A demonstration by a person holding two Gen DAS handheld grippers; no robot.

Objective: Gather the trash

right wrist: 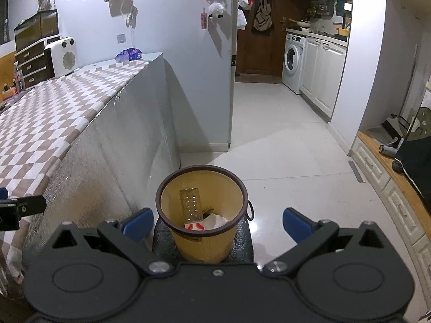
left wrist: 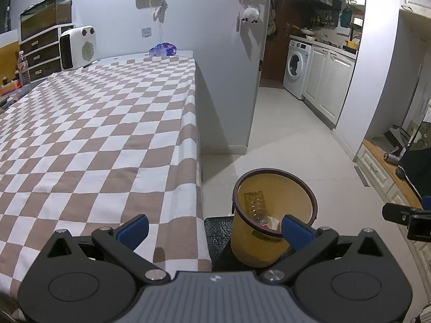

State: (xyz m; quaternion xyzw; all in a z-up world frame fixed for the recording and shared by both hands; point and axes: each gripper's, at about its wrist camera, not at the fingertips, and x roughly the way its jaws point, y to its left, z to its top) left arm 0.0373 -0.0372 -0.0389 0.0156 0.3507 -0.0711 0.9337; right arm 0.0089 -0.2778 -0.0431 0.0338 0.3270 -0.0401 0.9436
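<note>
A yellow waste bin (left wrist: 258, 247) with a dark brown rim stands on a black stool beside the table; it appears as the bin (right wrist: 200, 239) in the right wrist view too. Inside lie a clear plastic bottle (right wrist: 191, 204), crumpled white paper (right wrist: 216, 220) and a red-and-white wrapper (right wrist: 194, 226). My left gripper (left wrist: 215, 228) is open above the table's corner, nothing between its blue pads. My right gripper (right wrist: 216, 223) is open right over the bin, empty. The other gripper's tip (right wrist: 18, 210) shows at the left edge.
The checked tablecloth (left wrist: 94, 134) covers a long table. A purple bag (left wrist: 163, 49) and a white heater (left wrist: 78, 47) sit at its far end. Tiled floor (right wrist: 282, 148) leads to a kitchen with a washing machine (right wrist: 292, 59). A wooden bench (right wrist: 390, 167) runs along the right.
</note>
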